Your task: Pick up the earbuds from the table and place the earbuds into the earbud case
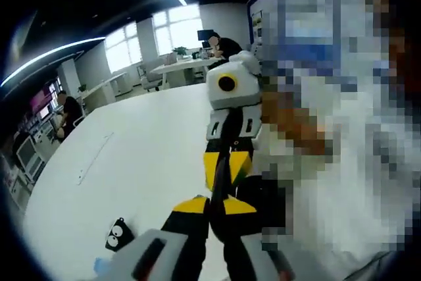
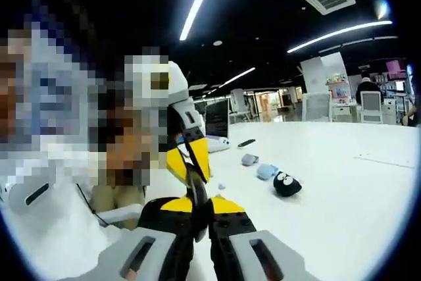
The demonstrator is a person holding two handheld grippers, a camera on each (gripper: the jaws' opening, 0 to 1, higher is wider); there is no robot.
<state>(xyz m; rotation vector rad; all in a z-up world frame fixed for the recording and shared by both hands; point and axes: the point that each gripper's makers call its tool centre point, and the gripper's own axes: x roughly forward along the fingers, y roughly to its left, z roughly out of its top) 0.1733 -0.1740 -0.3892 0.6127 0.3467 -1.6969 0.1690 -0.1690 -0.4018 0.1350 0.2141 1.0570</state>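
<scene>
- Two grippers are seen nose to nose above the white table (image 2: 342,182), each one's yellow-tipped jaws drawn together against the other's.
- Left gripper (image 1: 209,210): its jaws are closed to a slit; whether anything is pinched between them cannot be told. The black earbud case (image 1: 118,235), with its two cartoon eyes, is seen at about 8 o'clock from the tips, well apart.
- Right gripper (image 2: 200,207): its jaws are likewise closed, contents not discernible. The same black case is seen at 2 o'clock, with a pale blue object (image 2: 266,171) and a grey object (image 2: 249,159) lined up beyond it toward 1 o'clock.
- A small white speck (image 2: 222,186), possibly an earbud, is seen near the tips at 1 o'clock.
- Neither gripper is judged clearly nearer the case.
</scene>
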